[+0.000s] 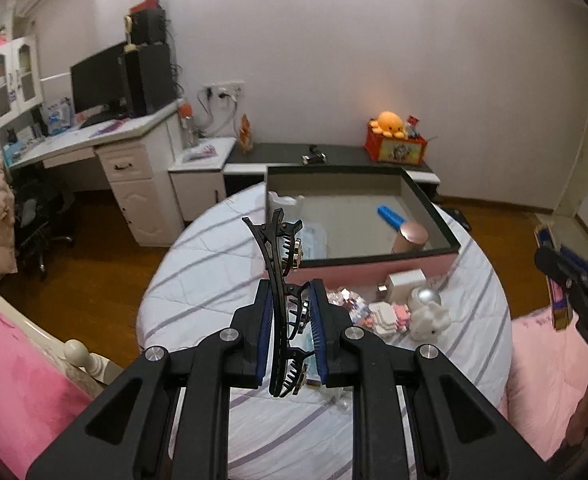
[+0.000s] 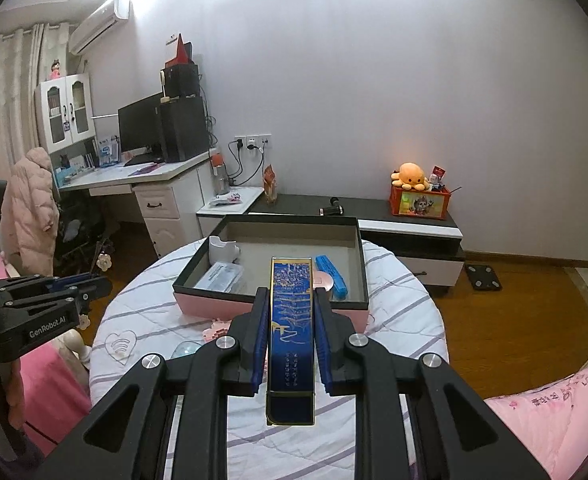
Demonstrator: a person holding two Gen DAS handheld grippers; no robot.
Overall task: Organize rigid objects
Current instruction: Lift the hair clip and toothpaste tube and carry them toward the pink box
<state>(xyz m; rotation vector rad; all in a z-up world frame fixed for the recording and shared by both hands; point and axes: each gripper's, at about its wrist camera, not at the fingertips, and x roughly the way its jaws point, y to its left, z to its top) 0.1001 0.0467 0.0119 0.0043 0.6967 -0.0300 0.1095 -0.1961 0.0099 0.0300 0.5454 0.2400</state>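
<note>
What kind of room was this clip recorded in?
Most likely a home bedroom that doubles as a study: pink bedding at the edges, a white desk with a monitor, and a wall air conditioner.

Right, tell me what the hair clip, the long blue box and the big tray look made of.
Hair clip: likely hard black plastic, slightly glossy, with moulded teeth.
Long blue box: probably tin or coated card; shiny printed blue face with gold edging that catches light.
Big tray: looks like stiff cardboard, matte, pink outside, dark rim, grey inside; straight thin walls.
</note>
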